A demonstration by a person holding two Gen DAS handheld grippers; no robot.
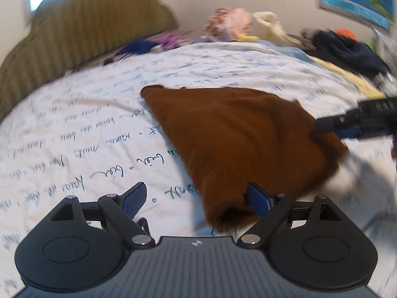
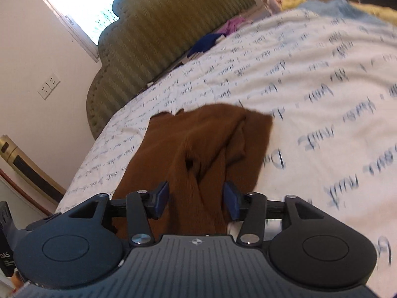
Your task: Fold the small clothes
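1. Daylight comes in from the window (image 2: 82, 7), blown out to near white in both of my views.
2. The room is evenly bright; the bed sheet (image 1: 74, 129) shows soft shadows only.
3. Motion blur smears the far clothes pile (image 1: 238, 24) and the sheet's printed writing.
4. Fisheye distortion bows the headboard (image 2: 158, 32) and bed edges.
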